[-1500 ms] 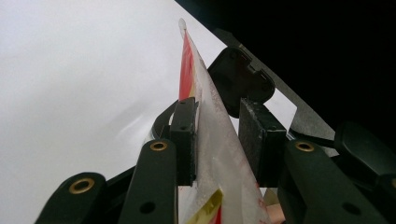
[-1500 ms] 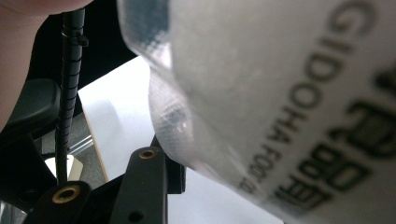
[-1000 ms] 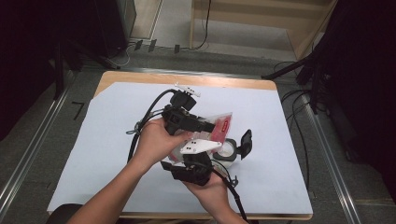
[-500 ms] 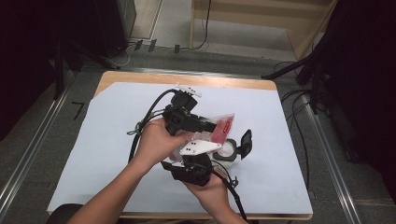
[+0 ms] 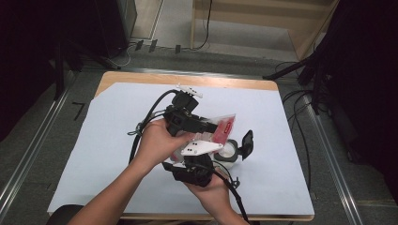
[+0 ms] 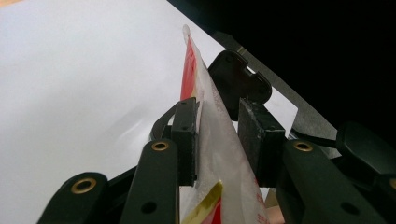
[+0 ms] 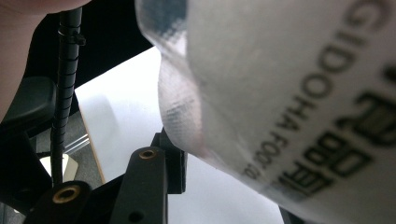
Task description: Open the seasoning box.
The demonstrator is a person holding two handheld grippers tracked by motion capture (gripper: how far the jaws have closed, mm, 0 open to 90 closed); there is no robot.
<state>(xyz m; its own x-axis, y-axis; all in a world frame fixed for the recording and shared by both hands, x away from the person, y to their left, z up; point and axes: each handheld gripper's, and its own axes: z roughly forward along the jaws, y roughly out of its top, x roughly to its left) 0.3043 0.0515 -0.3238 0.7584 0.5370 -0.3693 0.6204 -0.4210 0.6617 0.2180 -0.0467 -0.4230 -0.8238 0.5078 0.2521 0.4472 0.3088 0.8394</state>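
Two handheld claws meet over the middle of a white-covered table (image 5: 108, 140), both on one red-and-clear pouch (image 5: 220, 129). Nearest, the right claw (image 5: 213, 157) points away from the person; its jaws stand part open, the pouch's printed lower end (image 7: 289, 93) bulging between them, though whether they pinch it I cannot tell. Just above, the left claw (image 6: 219, 140) clamps the pouch edge-on, the left pad (image 6: 186, 140) pressed flat against it. The pouch's long axis runs away from both claws toward the far right. Beyond and just beside the right claw's tips sit a white cup (image 5: 230, 151) and a raised black lid (image 5: 246, 143), close under the pouch.
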